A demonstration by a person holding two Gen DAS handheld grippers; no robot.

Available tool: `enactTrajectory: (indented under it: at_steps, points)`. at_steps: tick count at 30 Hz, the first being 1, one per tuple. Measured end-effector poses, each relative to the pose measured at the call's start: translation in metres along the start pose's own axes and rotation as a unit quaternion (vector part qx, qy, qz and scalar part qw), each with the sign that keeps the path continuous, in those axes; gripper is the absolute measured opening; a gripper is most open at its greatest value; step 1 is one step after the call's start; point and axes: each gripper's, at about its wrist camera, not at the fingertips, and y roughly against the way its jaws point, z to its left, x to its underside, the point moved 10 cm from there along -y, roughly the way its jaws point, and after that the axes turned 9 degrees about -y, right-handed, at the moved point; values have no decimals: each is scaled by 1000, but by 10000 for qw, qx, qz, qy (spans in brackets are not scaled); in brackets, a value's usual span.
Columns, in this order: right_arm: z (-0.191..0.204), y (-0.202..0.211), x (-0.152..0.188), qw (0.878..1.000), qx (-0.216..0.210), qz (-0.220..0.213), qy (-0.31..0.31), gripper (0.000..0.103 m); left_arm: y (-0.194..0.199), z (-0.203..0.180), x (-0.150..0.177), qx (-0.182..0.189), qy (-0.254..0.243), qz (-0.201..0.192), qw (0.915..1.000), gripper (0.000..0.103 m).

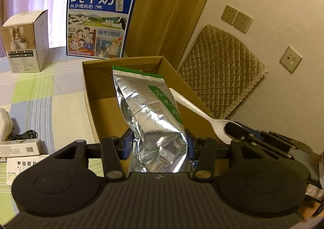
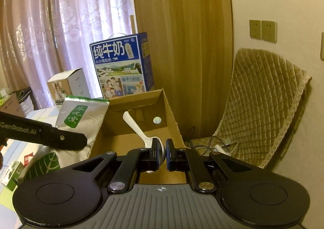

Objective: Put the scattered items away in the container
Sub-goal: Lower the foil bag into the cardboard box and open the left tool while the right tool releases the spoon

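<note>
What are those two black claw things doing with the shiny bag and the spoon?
Someone is tidying up with a grabber in each hand. The left gripper is squeezing a silver bag with a green label, holding it over the open cardboard box. The right gripper is pinching a white plastic spoon by its bowl, also over the box. Neither has been let go yet. A few small boxes still lie on the table.

A: How much of the pouch (image 1: 149, 111) shows?
B: Its bottom is hidden behind the left gripper (image 1: 160, 144) body.
A: And the spoon (image 2: 139, 129)?
B: The right gripper (image 2: 162, 154) pads cover part of its bowl.
A: The box (image 1: 125, 95) floor?
B: Mostly screened by the pouch. The small print on the packets (image 1: 22, 148) is unreadable.
</note>
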Motion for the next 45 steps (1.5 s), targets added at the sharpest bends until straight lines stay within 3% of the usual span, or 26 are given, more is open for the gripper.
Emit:
enactTrajectory:
  at_steps: [3,7,22,24,26,27,40,45]
  points:
    - [-1,-3,2,10000,0,26,1,3,-7,6,1,-97,28,22,9999,51]
    - [1,-6,6,10000,-15,70,1,3,-3,10,4,-160,-134,-36,9998,51]
    - [19,-17,15,9997,-113,237,-5,4,25,38,24,-288,24,-73,9996,52]
    - [20,-20,16,9996,-75,275,28,15,26,41,25,-301,28,-75,9995,53]
    - [19,-18,17,9997,-56,230,-21,47,28,43,27,-318,37,-70,9995,53]
    - [18,-16,17,9998,-53,202,-51,52,30,45,28,-331,49,-75,9994,53]
    - [19,9,22,9997,-7,206,-145,58,53,64,50,-475,186,-83,9987,60]
    - [30,22,26,9996,-46,230,-123,60,69,68,57,-560,197,-138,9981,69]
